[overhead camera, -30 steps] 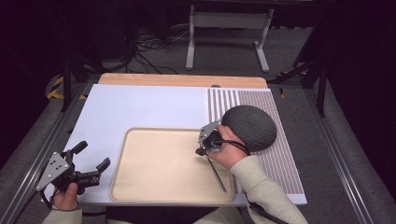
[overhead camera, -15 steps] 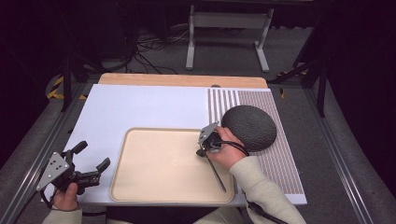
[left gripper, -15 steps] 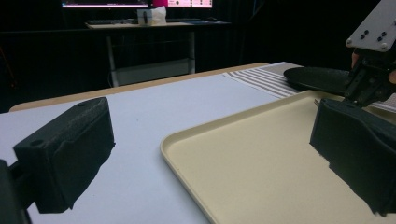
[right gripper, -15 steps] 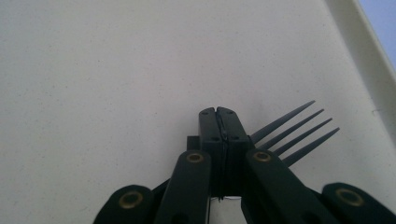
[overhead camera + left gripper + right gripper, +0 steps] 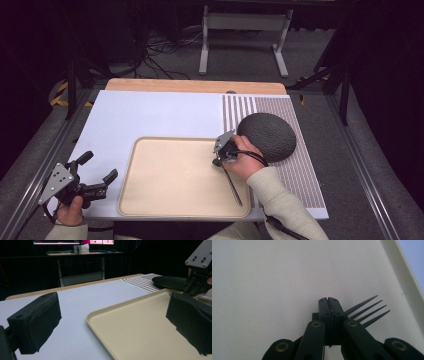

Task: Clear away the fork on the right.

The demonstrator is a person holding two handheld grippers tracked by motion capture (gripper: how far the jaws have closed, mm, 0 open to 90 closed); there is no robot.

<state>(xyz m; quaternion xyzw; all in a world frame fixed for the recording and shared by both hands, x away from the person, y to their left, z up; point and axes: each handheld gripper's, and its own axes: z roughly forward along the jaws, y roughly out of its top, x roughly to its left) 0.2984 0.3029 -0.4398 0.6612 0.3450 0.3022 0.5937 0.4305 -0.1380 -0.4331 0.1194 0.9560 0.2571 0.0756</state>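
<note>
1. Beige tray [image 5: 175, 185] sits on the tabletop [image 5: 150, 115], near edge, centre. It holds one item: a black fork [image 5: 233, 187].
2. The fork lies along the tray's right side, handle pointing toward the near rim. In the right gripper view its tines [image 5: 368, 311] stick out to the right of the jaw tips, close over the tray floor [image 5: 274, 277].
3. Right gripper [image 5: 220, 156] is over the tray's right part at the fork's tine end; its jaws are pressed together tip to tip. Whether they actually pinch the fork I cannot tell — the fork passes behind the closed tips.
4. Dark round bowl [image 5: 267, 136] rests upside down on the striped mat [image 5: 300, 170], just beyond the tray's right rim, next to the right hand [image 5: 245, 160]. What is under it is hidden.
5. Left gripper [image 5: 97, 175] is held off the tray's left edge over the tabletop, jaws spread wide, nothing between them. In the left gripper view, the tray rim [image 5: 100, 325] lies between its pads [image 5: 37, 320].
</note>
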